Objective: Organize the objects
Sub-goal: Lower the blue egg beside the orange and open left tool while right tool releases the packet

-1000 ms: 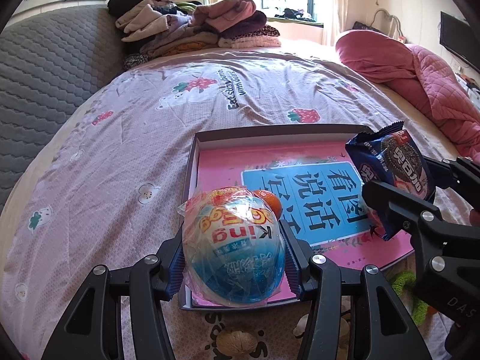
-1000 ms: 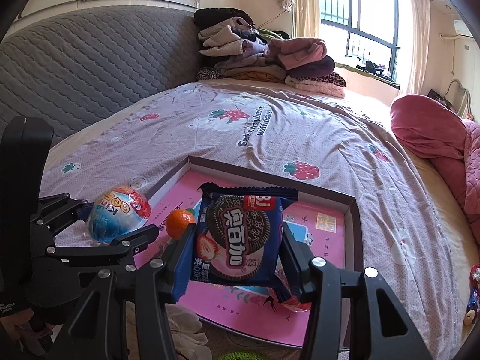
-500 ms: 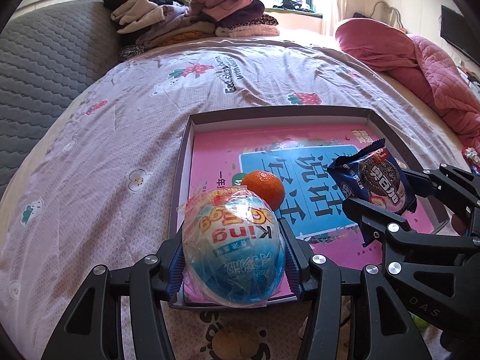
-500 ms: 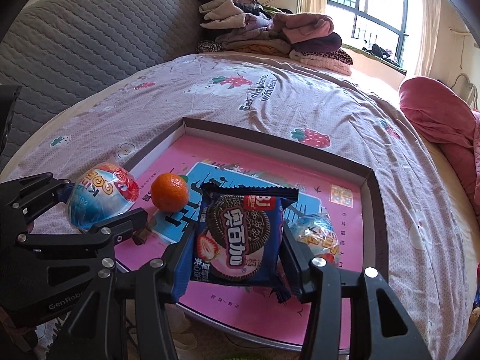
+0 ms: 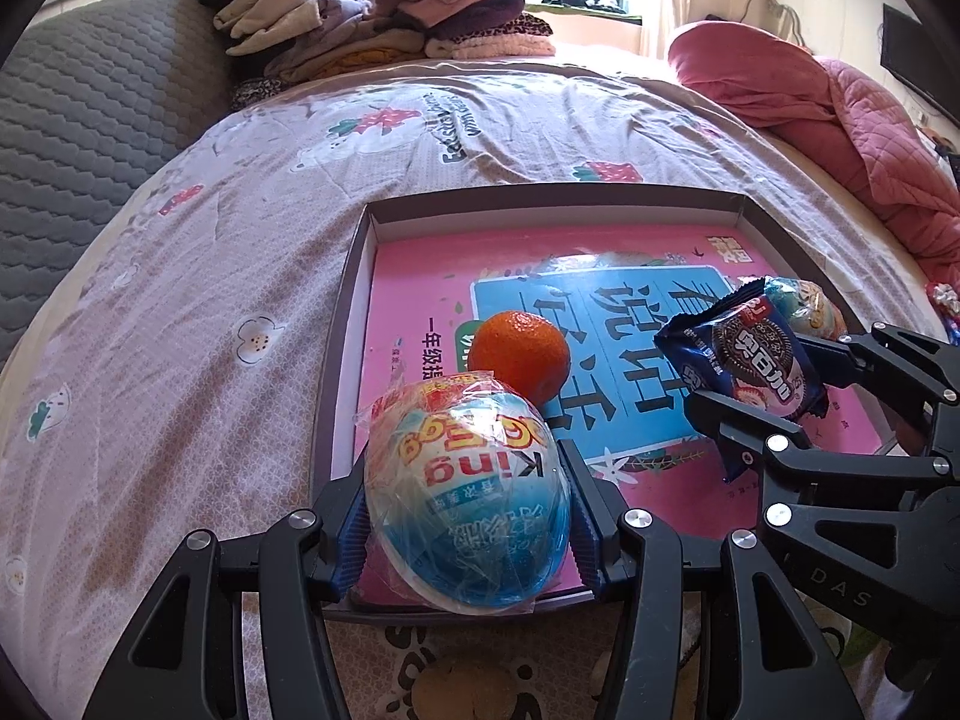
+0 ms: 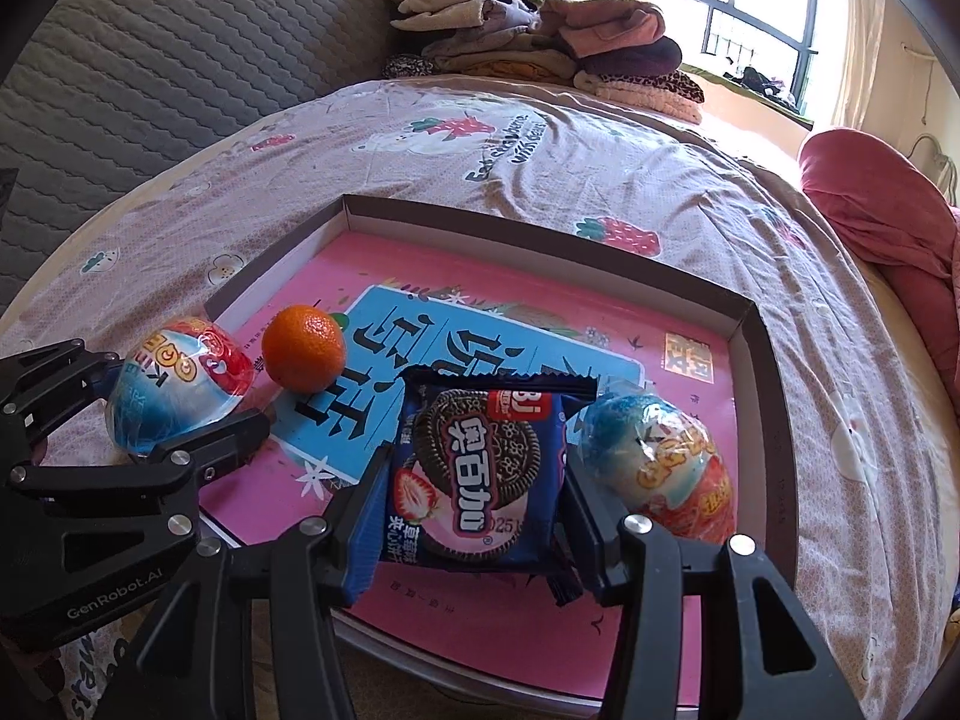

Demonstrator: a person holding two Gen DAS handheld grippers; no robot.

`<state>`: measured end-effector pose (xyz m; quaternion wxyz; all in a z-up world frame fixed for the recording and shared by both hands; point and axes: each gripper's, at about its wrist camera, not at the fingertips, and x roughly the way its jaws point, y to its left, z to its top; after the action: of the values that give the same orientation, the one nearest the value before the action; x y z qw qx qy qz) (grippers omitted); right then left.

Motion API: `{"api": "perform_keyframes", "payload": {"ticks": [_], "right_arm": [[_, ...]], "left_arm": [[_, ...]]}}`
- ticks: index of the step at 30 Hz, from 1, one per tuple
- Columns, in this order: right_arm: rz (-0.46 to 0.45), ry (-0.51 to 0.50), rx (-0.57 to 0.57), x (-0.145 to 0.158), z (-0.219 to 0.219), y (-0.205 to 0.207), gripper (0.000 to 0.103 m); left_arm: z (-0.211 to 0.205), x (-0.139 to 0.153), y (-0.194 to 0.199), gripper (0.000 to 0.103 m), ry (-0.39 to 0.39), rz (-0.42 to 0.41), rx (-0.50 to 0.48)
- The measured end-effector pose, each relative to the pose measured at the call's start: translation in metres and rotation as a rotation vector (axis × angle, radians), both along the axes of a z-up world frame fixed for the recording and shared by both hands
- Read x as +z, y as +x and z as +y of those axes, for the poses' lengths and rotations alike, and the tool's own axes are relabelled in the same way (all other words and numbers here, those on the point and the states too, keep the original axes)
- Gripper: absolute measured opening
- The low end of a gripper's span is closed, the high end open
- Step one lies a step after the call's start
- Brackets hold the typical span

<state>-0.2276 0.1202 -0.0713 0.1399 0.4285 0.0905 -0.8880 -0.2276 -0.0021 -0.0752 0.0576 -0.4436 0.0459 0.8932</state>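
A shallow dark-rimmed box (image 5: pixel 345 324) (image 6: pixel 774 396) with a pink and blue book as its floor lies on the bed. My left gripper (image 5: pixel 468 516) (image 6: pixel 129 396) is shut on a blue and red wrapped toy egg (image 5: pixel 465 498) (image 6: pixel 174 384), low over the box's near left corner. My right gripper (image 6: pixel 474 492) (image 5: pixel 774 372) is shut on a dark blue cookie packet (image 6: pixel 477 474) (image 5: pixel 750 354), just above the box floor. An orange (image 5: pixel 519 354) (image 6: pixel 303 348) rests in the box behind the egg. A second wrapped egg (image 6: pixel 660 474) (image 5: pixel 804 306) lies in the box right of the packet.
Folded clothes (image 5: pixel 384 18) (image 6: pixel 540 42) are piled at the far end of the bed. A pink quilt (image 5: pixel 840 114) (image 6: pixel 882 210) lies at the right. A grey padded headboard (image 5: pixel 66 138) runs along the left. Small wrapped snacks (image 5: pixel 945 300) lie beyond the box's right side.
Both grippers have sunk toward the box with their loads. The orange and the second egg have come into plain view as the cameras tilted down.
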Motion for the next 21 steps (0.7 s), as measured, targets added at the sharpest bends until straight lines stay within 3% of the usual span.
{"api": "perform_keyframes", "payload": {"ticks": [21], "right_arm": [[-0.041, -0.023, -0.02, -0.0055, 0.0033, -0.0053, 0.053]], "left_arm": [[-0.0038, -0.0091, -0.0068, 0.056, 0.039, -0.034, 0.005]]}}
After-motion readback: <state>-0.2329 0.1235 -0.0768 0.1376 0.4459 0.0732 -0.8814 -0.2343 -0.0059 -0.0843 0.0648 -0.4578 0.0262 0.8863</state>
